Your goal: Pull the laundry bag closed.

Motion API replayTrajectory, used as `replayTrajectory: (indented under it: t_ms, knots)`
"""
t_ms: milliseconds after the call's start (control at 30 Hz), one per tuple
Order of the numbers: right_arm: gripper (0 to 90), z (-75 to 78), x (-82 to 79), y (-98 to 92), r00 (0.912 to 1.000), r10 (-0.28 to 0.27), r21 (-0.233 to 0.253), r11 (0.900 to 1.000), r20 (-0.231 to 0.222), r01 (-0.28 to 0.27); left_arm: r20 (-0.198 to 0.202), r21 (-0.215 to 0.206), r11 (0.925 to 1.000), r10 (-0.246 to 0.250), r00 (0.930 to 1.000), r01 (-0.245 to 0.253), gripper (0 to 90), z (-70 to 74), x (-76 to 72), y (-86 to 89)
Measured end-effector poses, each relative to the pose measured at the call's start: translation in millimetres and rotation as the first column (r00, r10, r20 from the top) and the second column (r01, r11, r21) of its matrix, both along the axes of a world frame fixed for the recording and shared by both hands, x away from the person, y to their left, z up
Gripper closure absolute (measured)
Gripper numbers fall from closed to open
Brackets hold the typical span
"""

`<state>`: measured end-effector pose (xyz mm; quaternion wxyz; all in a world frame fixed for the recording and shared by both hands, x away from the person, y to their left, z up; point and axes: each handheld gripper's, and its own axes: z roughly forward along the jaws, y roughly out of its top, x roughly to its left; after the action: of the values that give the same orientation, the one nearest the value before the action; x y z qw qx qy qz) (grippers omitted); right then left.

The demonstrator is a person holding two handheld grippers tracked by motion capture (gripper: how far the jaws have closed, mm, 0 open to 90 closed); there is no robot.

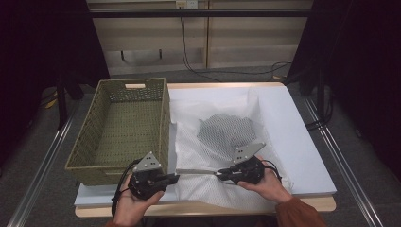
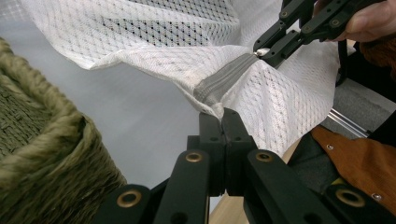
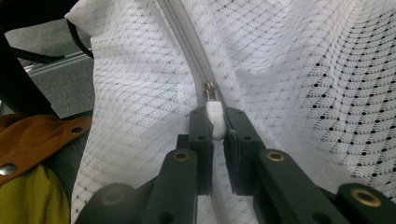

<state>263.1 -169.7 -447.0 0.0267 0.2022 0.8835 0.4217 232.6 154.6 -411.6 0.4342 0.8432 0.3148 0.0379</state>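
Mesh laundry bag (image 1: 222, 137), white with a grey zipper (image 2: 223, 79), is lying spread over the white sheet (image 1: 293, 132) on the table's right half, just beside the green woven basket (image 1: 120, 127). I am gripping the bag's near edge with my left gripper (image 1: 172, 178), its jaws pressed together on the fabric right at the end of the zipper. I am pinching the white zipper pull (image 3: 215, 119) with my right gripper (image 1: 221, 175), jaws narrow around it, the metal slider (image 3: 211, 91) sitting just beyond their tips. Between the two grippers the zipper is stretching in a straight line along the front of the table, lifted slightly off the sheet
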Motion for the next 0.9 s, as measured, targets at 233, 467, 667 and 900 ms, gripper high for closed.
replayTrajectory:
  t_ms: [233,467,667,900]
  knots:
    - [82.7,-0.5,-1.7,-0.7,1.0000,-0.006,-0.009,1.000,0.000,0.006,0.009,0.003,1.0000,0.004,1.0000,-0.004,89.3,3.2,-0.4,-0.5]
    - [82.6,-2.2,0.1,-6.4,0.9998,-0.021,-0.008,1.000,-0.003,0.021,0.006,-0.003,1.0000,0.005,1.0000,-0.005,89.3,2.3,0.2,0.7]
    - [82.6,-2.4,-0.3,-8.0,0.9996,-0.028,-0.013,1.000,-0.006,0.028,0.007,-0.002,0.9999,0.011,0.9999,-0.011,89.3,2.1,0.1,1.4]
    - [82.6,-1.2,-0.3,-10.2,0.9996,-0.028,-0.019,0.999,0.001,0.028,0.013,-0.004,0.9999,0.016,0.9998,-0.016,89.3,2.9,-0.5,1.1]
